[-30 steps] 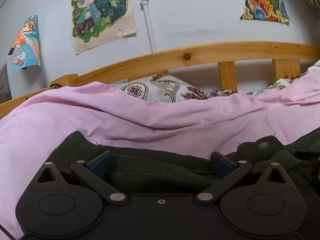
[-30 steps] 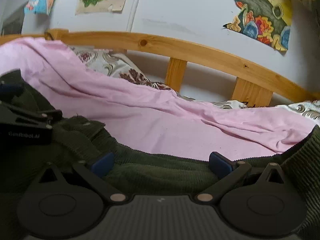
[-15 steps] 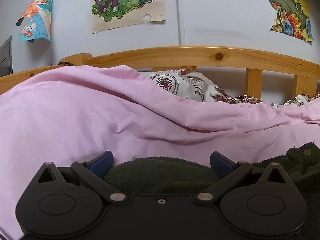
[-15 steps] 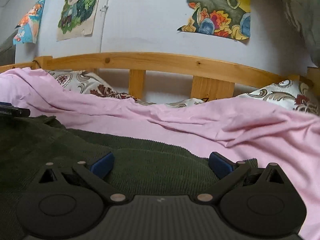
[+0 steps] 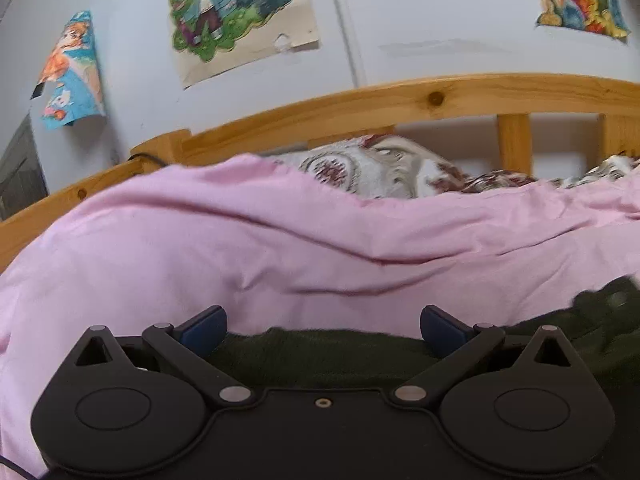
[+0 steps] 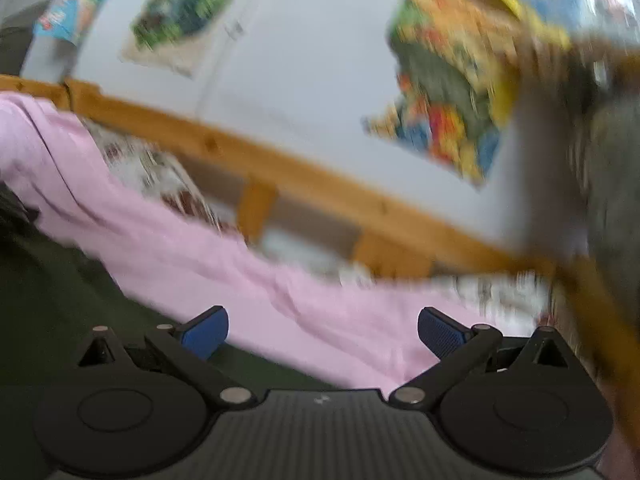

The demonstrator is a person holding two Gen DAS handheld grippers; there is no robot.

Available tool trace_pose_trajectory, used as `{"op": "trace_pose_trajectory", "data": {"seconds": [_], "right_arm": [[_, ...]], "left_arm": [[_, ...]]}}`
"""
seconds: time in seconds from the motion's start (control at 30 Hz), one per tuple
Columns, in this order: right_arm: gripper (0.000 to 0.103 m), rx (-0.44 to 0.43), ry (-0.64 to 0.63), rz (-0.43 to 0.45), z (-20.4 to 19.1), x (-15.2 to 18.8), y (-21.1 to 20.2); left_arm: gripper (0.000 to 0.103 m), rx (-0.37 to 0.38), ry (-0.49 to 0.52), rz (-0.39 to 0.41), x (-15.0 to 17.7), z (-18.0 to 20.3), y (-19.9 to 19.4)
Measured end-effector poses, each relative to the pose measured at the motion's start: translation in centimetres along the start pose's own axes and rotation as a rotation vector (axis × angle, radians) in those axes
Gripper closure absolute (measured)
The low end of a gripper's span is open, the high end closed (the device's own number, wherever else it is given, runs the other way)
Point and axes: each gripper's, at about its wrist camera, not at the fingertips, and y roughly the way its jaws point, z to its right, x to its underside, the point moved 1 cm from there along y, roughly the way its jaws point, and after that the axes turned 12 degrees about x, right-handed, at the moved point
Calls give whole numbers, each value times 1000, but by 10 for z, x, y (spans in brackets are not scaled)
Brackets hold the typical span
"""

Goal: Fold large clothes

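Observation:
A dark green corduroy garment (image 5: 320, 354) lies on a pink bedsheet (image 5: 200, 248). My left gripper (image 5: 323, 326) is open, its blue-padded fingers spread wide just above the garment's near edge, holding nothing. In the right wrist view, which is blurred, my right gripper (image 6: 323, 326) is also open and empty. The garment (image 6: 60, 292) lies to its left and under its left finger, and pink sheet (image 6: 320, 320) shows between the fingers.
A wooden bed rail (image 5: 400, 108) runs along the far side, with patterned pillows (image 5: 384, 168) against it. Posters (image 5: 236, 12) hang on the pale wall behind. A wooden post (image 6: 600, 308) stands close at the right of the right wrist view.
Both grippers stayed open. The right gripper has swung right and off the garment, its view now blurred and tilted. The left view has shifted slightly, with less garment in front.

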Motion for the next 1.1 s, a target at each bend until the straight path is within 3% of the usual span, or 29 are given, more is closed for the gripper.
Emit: {"op": "trace_pose_trajectory", "data": {"seconds": [0.2,0.3,0.47,0.67,0.77,0.93,1.1], "right_arm": [[0,-104,12,-27,-61,-14,-4],[0,-87,-7,-95,-89,-1,3],[0,0,-40,-20,-115,27,6],[0,-13,-35,-46,-114,27,13],[0,-10,-27,-37,-111,25,9],[0,25,-44,2,-111,24,-2],[0,-2,-12,-15,-99,23,-9]], "left_arm": [[1,62,-56,-58,-9,-6,-15],[1,61,-70,-88,-7,-16,-19],[1,39,-95,-99,-2,-33,-26],[1,33,-164,-16,3,-68,-63],[1,4,-144,3,10,-92,-89],[1,88,-117,-92,39,-116,-126],[1,150,-179,-176,81,-103,-158]]}}
